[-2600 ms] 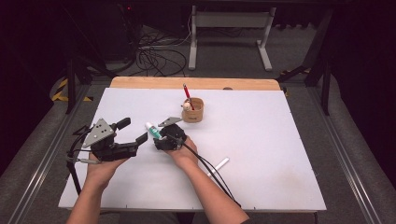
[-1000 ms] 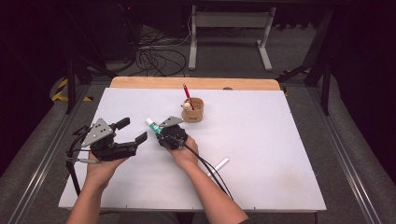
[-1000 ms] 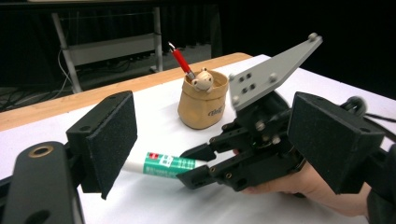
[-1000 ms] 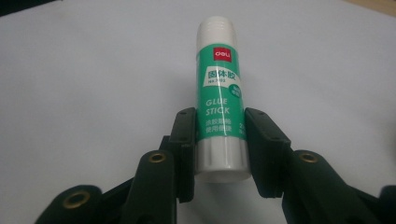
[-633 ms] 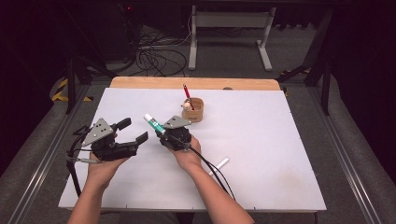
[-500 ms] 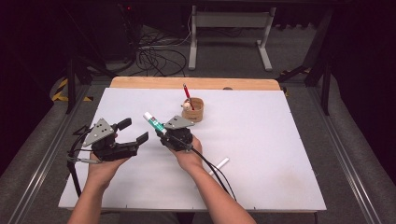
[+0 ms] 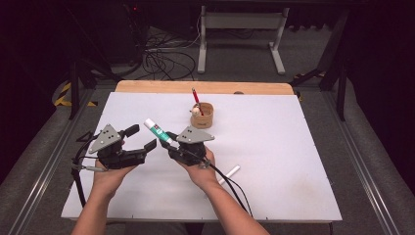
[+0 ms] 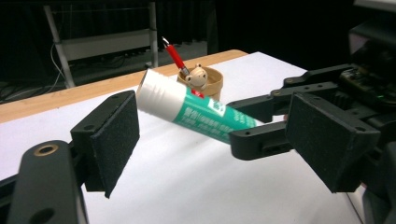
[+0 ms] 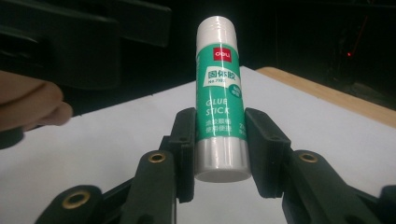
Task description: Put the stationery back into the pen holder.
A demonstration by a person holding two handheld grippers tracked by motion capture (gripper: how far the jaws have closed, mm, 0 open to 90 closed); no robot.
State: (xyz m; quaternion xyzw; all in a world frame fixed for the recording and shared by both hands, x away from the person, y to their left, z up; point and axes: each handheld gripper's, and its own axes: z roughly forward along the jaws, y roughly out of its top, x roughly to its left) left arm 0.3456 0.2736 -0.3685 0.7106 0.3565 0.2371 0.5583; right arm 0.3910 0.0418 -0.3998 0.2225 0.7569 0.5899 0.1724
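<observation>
While my right gripper [image 7: 165, 137] clamps the lower barrel of the glue stick [image 7: 157, 131], jaws closed snugly on it as the right gripper view shows [image 9: 218, 140], the stick [image 9: 219, 93] sits left of centre in the high view, lifted clear of the table, white cap pointing to the upper left; my left gripper [image 7: 143, 138] waits just beside it with jaws spread wide and nothing in them, and in the left gripper view the capped end [image 8: 156, 93] lies between its pads [image 8: 114, 135] without touching; I judge this the handover or uncapping step, so next the left jaws must close squarely on the cap; the white tabletop [image 7: 293, 147] also carries a wooden cup [image 7: 202, 115] holding a red pen [image 7: 196, 99] above centre and a small white stick [image 7: 230, 173] at lower right; dark floor, cables and a metal stand [image 7: 240, 22] lie beyond.
</observation>
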